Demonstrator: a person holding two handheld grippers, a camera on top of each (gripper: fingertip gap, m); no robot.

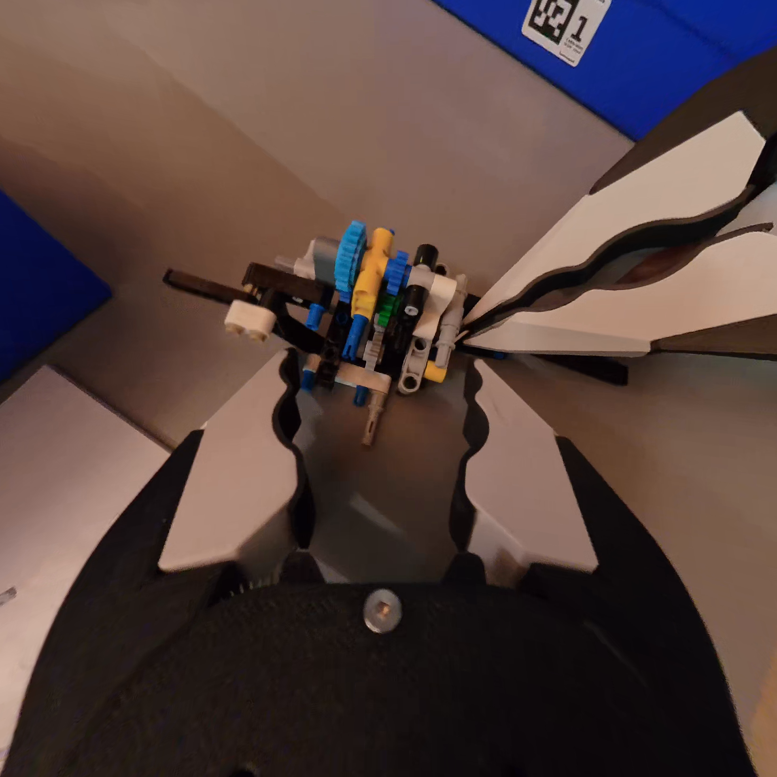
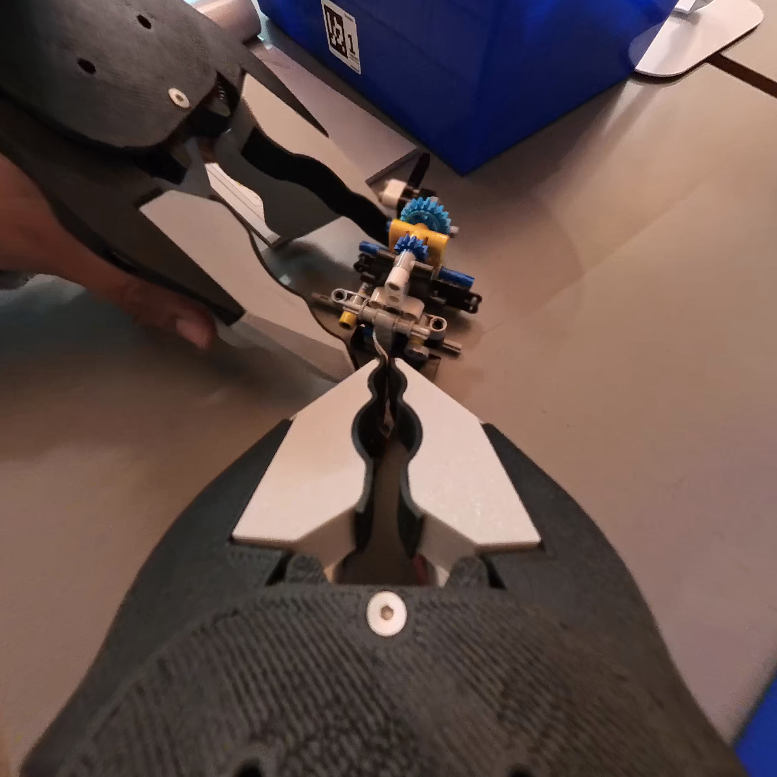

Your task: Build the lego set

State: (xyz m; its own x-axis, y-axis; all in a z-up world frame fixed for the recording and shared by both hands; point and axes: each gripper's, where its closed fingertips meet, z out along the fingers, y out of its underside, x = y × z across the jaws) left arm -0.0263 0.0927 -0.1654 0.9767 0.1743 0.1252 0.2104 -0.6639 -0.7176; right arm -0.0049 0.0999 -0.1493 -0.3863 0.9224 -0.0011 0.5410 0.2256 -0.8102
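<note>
blue mat (image 1: pixel 38 286): a dark blue patch at the far left edge of the left wrist view, on the table

pale sheet (image 1: pixel 63 483): a flat grey-white slab low on the left of that view, lying on the table

table (image 1: pixel 210 147): a plain beige-grey top that fills the ground of both views

left gripper (image 1: pixel 380 366): its two white fingers with black wavy inner edges stand wide apart, tips on either side of the near end of the lego model, nothing clamped between them; in the right wrist view it comes in from the upper left, with a person's hand (image 2: pixel 168 311) under it

lego model (image 1: pixel 361 311): sits on the table in the middle of the left wrist view, between the two grippers; a tight cluster of black beams, a light blue gear (image 1: pixel 349 260), a yellow connector (image 1: pixel 372 273), a smaller dark blue gear, a green piece, blue pins and white and grey connectors

black rod (image 1: pixel 202 286): sticks out of the model toward the left, with a small white block (image 1: pixel 250 321) just below it

grey pin (image 1: pixel 374 420): pokes out of the model's near side, pointing between the left gripper's fingers

right gripper (image 2: pixel 386 363): fingers drawn together, tips pinching a thin pale piece at the near end of the model; what that piece is cannot be told; in the left wrist view it reaches in from the right, tips at the model's right side

blue box (image 2: pixel 483 75): stands on the table behind the model, with a white printed tag (image 2: pixel 342 35) on its side

metal plate (image 2: pixel 702 33): a flat pale plate with rounded corners at the top right of the right wrist view
</note>
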